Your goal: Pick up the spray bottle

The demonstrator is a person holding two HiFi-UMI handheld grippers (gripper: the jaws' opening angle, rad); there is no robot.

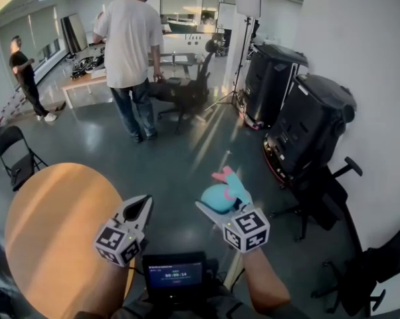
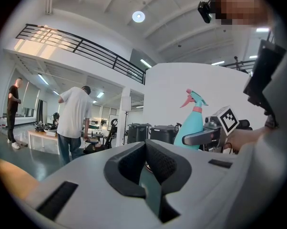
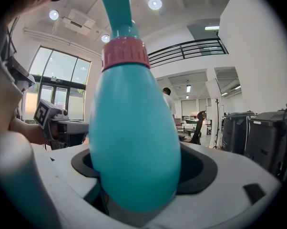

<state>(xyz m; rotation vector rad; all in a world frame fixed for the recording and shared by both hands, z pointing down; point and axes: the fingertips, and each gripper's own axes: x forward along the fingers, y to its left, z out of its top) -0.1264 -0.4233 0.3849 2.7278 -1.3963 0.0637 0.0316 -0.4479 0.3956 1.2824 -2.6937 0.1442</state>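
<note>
- Looking down in the head view, the spray bottle (image 1: 221, 193) is seen held in the right gripper (image 1: 215, 205), above the floor (image 1: 187, 151), right of the round table (image 1: 47, 231).
- Left gripper view: the left gripper (image 2: 148, 168) is shown closed, with nothing gripped.
- Right gripper view: the spray bottle's teal body is clamped upright between the jaws.

Spray bottle (image 3: 134, 128) in right gripper (image 1: 216, 208); left gripper (image 1: 144, 203) just left of it; round table (image 1: 47, 231) farther left.
</note>
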